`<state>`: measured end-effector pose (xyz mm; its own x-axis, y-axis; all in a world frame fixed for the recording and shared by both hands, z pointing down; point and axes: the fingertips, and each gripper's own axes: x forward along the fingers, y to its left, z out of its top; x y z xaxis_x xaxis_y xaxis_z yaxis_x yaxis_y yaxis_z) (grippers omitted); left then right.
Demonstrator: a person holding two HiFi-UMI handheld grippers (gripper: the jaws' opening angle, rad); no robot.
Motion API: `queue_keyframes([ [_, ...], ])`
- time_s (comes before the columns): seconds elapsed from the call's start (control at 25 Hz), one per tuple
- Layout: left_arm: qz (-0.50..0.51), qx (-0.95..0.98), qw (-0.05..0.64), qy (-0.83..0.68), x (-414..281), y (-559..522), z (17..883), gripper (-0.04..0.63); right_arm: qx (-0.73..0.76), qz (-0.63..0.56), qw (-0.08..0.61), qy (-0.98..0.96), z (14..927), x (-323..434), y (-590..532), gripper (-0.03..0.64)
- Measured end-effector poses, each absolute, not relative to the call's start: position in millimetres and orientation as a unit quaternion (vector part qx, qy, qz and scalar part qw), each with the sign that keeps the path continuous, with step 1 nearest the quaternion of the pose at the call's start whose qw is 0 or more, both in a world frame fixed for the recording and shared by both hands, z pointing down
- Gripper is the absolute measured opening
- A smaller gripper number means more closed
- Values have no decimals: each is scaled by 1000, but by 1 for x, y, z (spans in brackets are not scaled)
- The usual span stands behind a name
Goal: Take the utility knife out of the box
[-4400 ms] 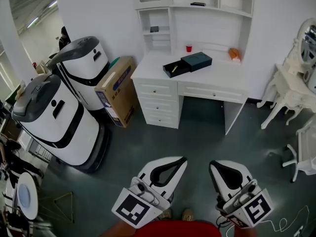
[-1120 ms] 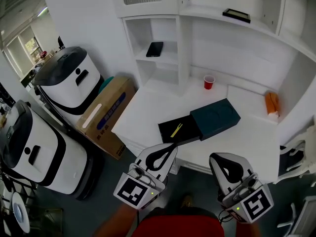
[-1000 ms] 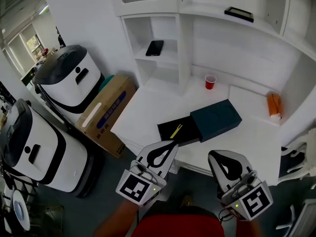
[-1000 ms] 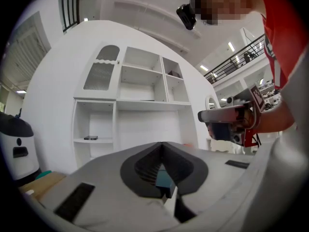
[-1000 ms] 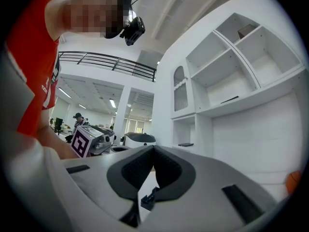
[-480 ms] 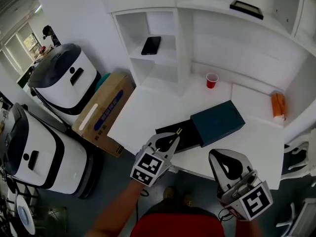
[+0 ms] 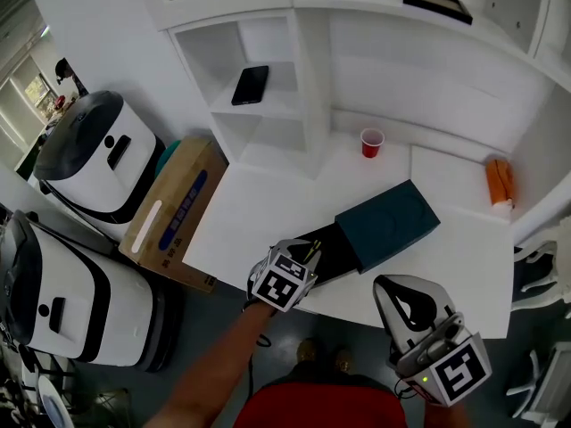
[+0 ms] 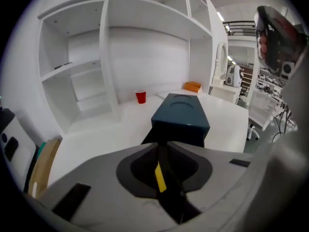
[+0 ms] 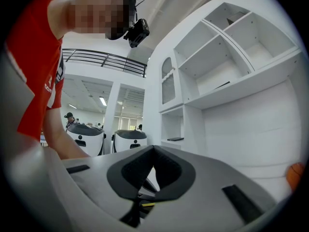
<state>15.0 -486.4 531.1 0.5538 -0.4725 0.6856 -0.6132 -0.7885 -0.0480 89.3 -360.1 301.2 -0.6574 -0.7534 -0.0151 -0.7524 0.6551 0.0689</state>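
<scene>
Reaching the left gripper (image 7: 306, 251) down over the front edge of the desk (image 7: 259, 205), tips pointing into the open black tray (image 7: 337, 253) of the box (image 7: 361, 236). Opening its jaws just now, to a narrow gap, pressing on nothing. Looking along them in the left gripper view and finding the yellow utility knife (image 8: 159, 177) showing through the slit between the jaws, lying lengthwise in line with that slit on the tray floor, beneath the pads and not gripped. Not managing to tell whether the fingertips are touching the tray. Covering the knife almost wholly with the left gripper in the head view.

Finding the tray sticking out from the dark teal cover (image 7: 390, 223) toward the front edge, left of the desk's middle, the whole box sitting askew to that edge. Holding the right gripper (image 7: 393, 283) level and well apart from the box, out beyond the front edge toward the desk's right side, jaws meeting tip to tip with nothing between the pads. Noting a red cup (image 7: 370, 141) standing upright near the back edge, near the shelf unit (image 7: 308, 87), and an orange object (image 7: 500, 178) lying at the back right corner. Spotting a dark phone (image 7: 250, 85) lying flat on a shelf of that unit above the desk's left end, and a cardboard carton (image 7: 169, 214) resting on the floor off the left edge.
</scene>
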Motion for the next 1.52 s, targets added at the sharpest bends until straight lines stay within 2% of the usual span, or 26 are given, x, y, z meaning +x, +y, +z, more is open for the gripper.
queue_keyframes([
  [0.24, 410, 844, 140, -316, 9, -497, 565, 144, 422, -31, 4, -906, 303, 94, -369, -2],
  [0.52, 471, 815, 154, -301, 10, -501, 581, 149, 427, -21, -7, -904, 306, 101, -376, -2],
  [0.76, 552, 776, 121, -279, 9, -495, 602, 161, 431, -15, -25, -902, 306, 112, -380, -2],
  [0.92, 568, 767, 150, -258, 9, -494, 605, 163, 432, -7, -34, -901, 310, 118, -381, -2],
  [1.0, 565, 769, 175, -242, 10, -491, 606, 130, 431, -5, -37, -901, 311, 121, -381, -2],
  [1.08, 563, 771, 186, -231, 10, -490, 606, 130, 432, -3, -38, -901, 312, 124, -382, -2],
  [1.16, 561, 777, 173, -226, 12, -493, 604, 124, 435, -2, -39, -900, 312, 129, -383, -2],
  [1.24, 567, 777, 162, -222, 13, -493, 603, 86, 445, 1, -42, -895, 312, 136, -386, -2],
  [1.52, 564, 781, 158, -219, 11, -485, 603, 81, 456, 5, -53, -888, 309, 141, -389, -2],
])
